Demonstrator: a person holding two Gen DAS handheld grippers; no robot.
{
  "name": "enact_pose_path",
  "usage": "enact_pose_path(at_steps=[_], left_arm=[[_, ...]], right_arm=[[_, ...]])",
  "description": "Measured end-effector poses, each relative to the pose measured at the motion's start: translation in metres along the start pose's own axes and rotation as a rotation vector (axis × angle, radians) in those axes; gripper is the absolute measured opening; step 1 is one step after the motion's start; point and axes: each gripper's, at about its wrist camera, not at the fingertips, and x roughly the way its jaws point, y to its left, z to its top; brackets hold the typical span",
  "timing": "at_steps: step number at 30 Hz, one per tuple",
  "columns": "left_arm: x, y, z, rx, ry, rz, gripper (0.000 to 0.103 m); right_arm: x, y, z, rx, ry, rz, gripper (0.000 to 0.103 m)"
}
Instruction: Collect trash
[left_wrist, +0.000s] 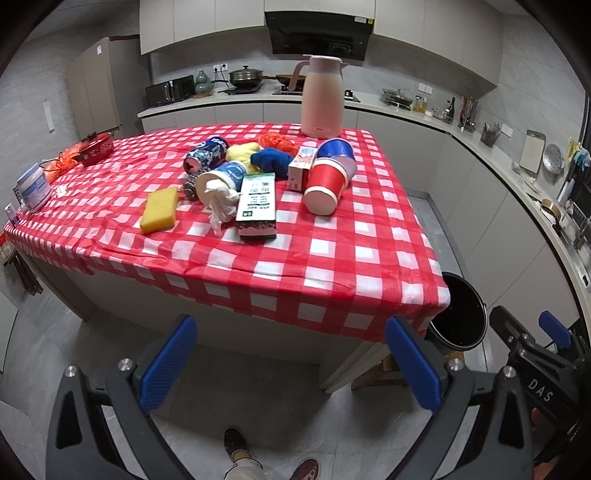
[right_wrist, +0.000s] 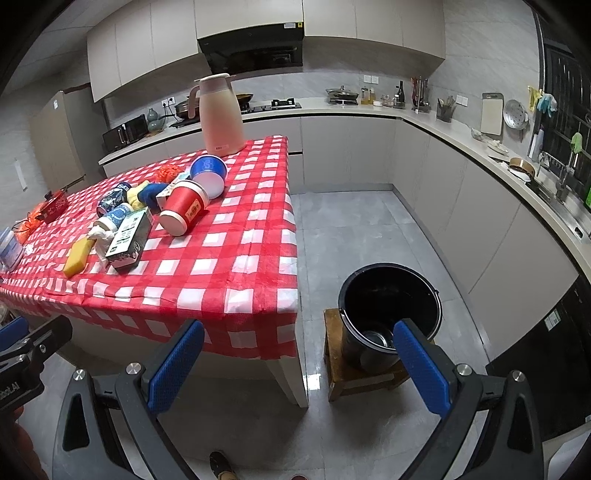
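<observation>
From the left wrist view, you are holding the left gripper (left_wrist: 291, 363) wide apart and empty before the red-checked table (left_wrist: 332, 258); the red paper cup (left_wrist: 327, 184) is lying on its side mid-table, its mouth facing the near edge, likely light and crushable, best pinched across its body.

From the right wrist view, your right gripper (right_wrist: 299, 369) is gaping empty beside the black plastic bucket (right_wrist: 388, 295) on its wooden stool (right_wrist: 334, 354) off the table's right corner.

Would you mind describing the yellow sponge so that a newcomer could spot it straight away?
Start at the table with the red-and-white checked cloth and find the pile of litter in its middle. The sponge lies flat on the pile's left edge, beside the crumpled tissue. It is the only plain yellow block there; the other yellow thing is a soft cloth farther back.
</observation>
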Motion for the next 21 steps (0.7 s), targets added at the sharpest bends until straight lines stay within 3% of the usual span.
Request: enact_pose_path(at_steps=[11,21], left_arm=[[0.018,0.028,0.015,-0.013,0.008,0.011,0.103],[0.069,0.088,0.062,-0.014,0.031,-0.02,0.103]], right_arm=[[0.017,0.033,0.014,-0.024,-0.007,0.031,0.103],[0.059,0.097,0.045,-0.001,0.006,-0.002,0.103]])
